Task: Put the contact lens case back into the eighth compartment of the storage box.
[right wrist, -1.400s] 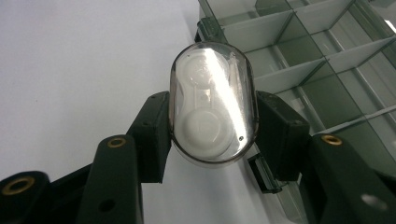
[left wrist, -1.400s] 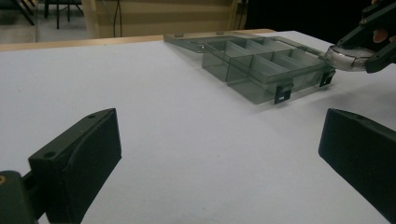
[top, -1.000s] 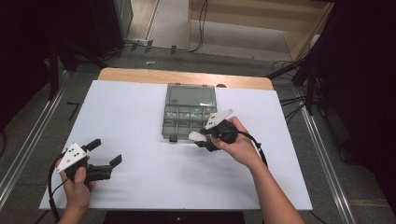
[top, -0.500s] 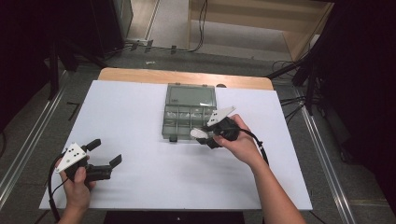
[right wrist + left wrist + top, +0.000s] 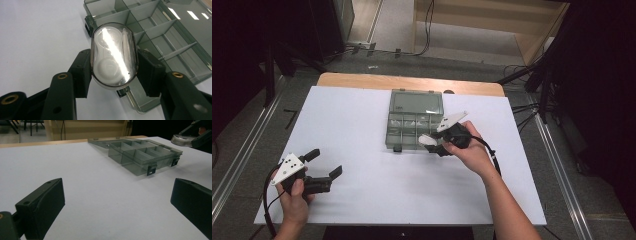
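Note:
A smoky transparent compartment box (image 5: pixel 408 131) lies open in the middle of the white table, its lid (image 5: pixel 417 101) flat behind it. My right gripper (image 5: pixel 430 142) is at the box's front right corner, shut on a clear oval case (image 5: pixel 113 55) with a white insert. That case hangs just above the box's near edge (image 5: pixel 160 27). My left gripper (image 5: pixel 324 163) rests open near the table's front left, with nothing between its jaws. From the left gripper view the box (image 5: pixel 142 155) lies ahead, with the held case (image 5: pixel 181 139) at the upper right.
White sheet (image 5: pixel 362 125) covers the table; a wooden strip (image 5: pixel 362 80) shows along its far edge. Cables trail from both grippers. Dark racks and floor cables surround the table.
My right gripper has edged slightly toward the box with the oval case in it. The left gripper has stayed put.

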`<state>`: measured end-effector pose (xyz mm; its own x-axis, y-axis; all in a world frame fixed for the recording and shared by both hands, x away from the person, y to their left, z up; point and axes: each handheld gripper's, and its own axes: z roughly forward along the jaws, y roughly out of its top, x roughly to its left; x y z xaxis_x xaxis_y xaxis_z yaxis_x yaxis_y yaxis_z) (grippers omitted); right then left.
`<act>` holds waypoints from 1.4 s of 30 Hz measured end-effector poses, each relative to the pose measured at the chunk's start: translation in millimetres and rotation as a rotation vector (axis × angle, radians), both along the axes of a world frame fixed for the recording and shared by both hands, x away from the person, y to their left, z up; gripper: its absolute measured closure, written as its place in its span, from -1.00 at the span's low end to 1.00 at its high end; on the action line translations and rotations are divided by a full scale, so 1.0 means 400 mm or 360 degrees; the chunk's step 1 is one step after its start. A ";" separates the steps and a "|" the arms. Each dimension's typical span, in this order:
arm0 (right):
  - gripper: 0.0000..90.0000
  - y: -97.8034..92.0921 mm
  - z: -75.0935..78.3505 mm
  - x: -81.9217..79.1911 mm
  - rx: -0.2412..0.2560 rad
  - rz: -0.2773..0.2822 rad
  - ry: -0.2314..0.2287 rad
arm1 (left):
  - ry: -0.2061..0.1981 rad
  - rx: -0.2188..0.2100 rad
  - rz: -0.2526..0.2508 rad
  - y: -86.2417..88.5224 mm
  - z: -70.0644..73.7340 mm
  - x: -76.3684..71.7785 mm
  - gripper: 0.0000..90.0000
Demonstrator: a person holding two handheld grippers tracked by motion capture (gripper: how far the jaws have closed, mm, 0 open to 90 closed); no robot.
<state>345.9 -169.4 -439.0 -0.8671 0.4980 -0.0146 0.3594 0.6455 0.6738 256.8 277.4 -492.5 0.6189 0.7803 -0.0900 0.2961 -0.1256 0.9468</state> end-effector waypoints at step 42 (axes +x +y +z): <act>0.04 -0.049 0.005 0.032 -0.0016 -0.0217 0.0029 | 0.0000 -0.0002 -0.0006 0.000 0.000 0.001 -1.00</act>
